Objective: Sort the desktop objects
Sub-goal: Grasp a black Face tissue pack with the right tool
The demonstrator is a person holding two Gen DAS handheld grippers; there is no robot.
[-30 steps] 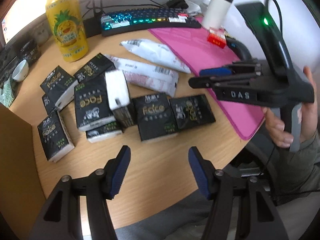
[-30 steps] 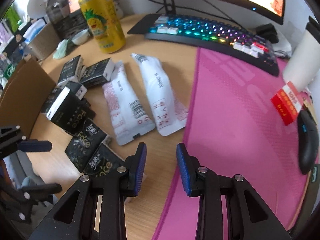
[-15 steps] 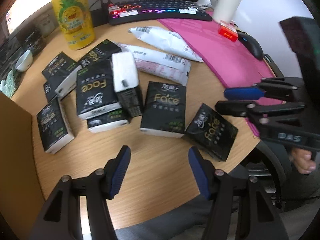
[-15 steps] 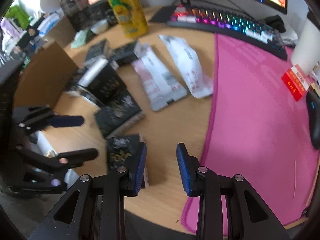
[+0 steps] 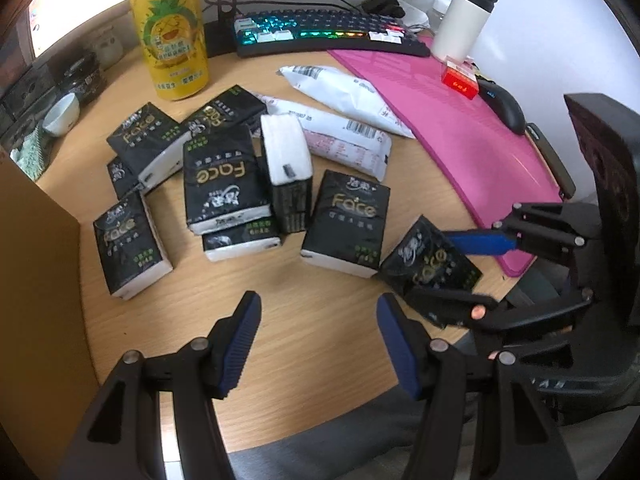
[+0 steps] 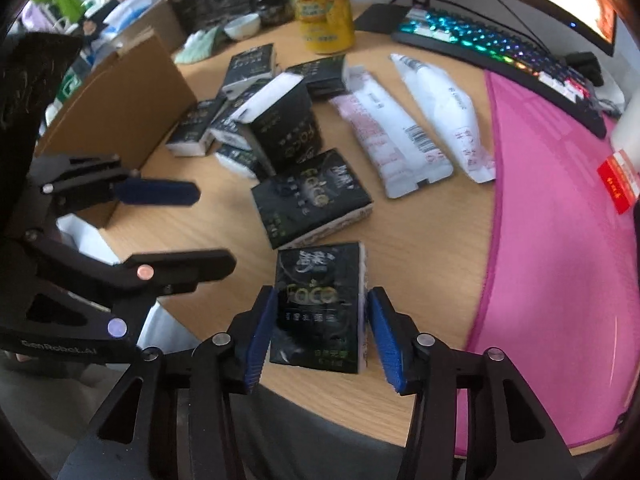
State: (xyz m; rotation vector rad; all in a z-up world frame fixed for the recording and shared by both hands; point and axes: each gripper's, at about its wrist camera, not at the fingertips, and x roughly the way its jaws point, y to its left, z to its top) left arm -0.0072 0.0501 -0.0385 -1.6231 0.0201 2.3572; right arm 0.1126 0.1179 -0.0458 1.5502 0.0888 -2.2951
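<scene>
Several black "Face" tissue packs (image 5: 226, 184) lie scattered on the wooden desk (image 5: 312, 300). One pack (image 6: 320, 308) lies flat near the front edge, between the blue pads of my right gripper (image 6: 322, 336). The jaws are opening and straddle it, with a thin gap showing at the right pad (image 6: 384, 340). In the left wrist view this pack (image 5: 430, 264) sits at the right gripper (image 5: 468, 272). My left gripper (image 5: 318, 340) hovers open over bare wood with nothing between its fingers; the right wrist view shows this left gripper (image 6: 176, 230) on the left.
Two white pouches (image 5: 344, 144) lie behind the packs, near a yellow pineapple can (image 5: 172, 32). A pink mat (image 5: 460, 128) holds a red box (image 5: 460, 80) and a mouse (image 5: 502, 104). A keyboard (image 5: 328, 32) and white tumbler (image 5: 460, 24) stand behind. A cardboard box (image 6: 116, 108) is at the left.
My right gripper has swung toward the desk's front edge and its jaws have widened around the nearest tissue pack. That pack has slid and turned away from its neighbour. The left gripper stays put.
</scene>
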